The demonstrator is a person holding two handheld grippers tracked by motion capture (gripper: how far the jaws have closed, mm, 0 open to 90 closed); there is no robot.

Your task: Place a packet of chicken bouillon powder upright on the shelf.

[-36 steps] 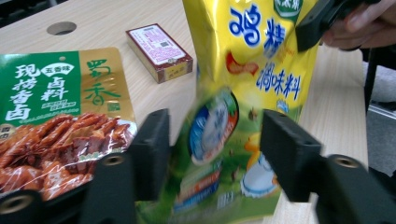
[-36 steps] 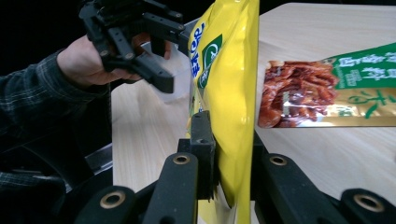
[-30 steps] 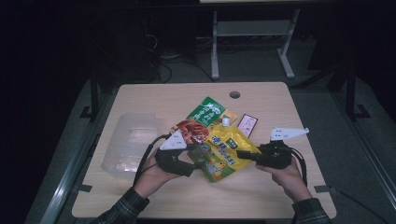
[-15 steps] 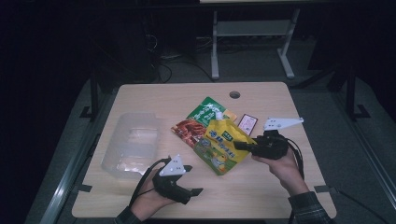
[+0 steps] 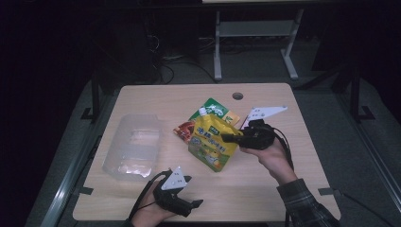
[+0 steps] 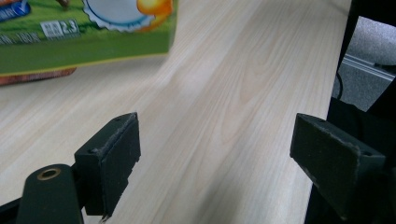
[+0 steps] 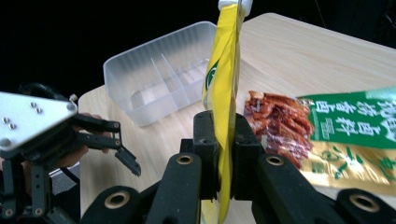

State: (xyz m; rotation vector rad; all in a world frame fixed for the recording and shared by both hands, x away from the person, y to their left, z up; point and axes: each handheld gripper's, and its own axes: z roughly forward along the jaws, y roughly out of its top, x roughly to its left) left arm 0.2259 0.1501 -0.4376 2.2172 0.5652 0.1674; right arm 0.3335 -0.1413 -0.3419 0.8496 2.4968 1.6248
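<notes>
- Table (image 5: 142, 208) of pale wood carries everything; the work sits in its middle and right half, well clear of the near edge.
- Clear plastic divided container (image 5: 135, 146) lies at the left of the table, to the left of the lifted pouch with bare wood between them. In the right gripper view (image 7: 159, 77) its partitions show beyond and left of the pouch, so I judge the coming carry runs leftward across the table.
- Yellow spouted pouch (image 5: 212, 142) is the thing in hand: the right gripper (image 5: 226, 138) is clamped on its right edge, jaws pressed flat on both faces (image 7: 223, 154). The pouch hangs on edge with its long axis running from the white cap at the far end (image 7: 236, 4) toward the near end. It is glossy yellow with green print and limp, so it will likely sway as it moves.
- Red-and-green snack packet (image 5: 185, 130) lies flat beneath and behind the pouch, its red end toward the container; a green packet (image 5: 215, 109) lies just beyond it.
- Left gripper (image 5: 191, 204) rests low at the near edge, near the container's near right corner. Its jaws have just been opening and stand wide apart with nothing between them but bare wood (image 6: 210, 140).
- Right hand (image 5: 269, 158) has the pouch; the left is closer to the container.
</notes>
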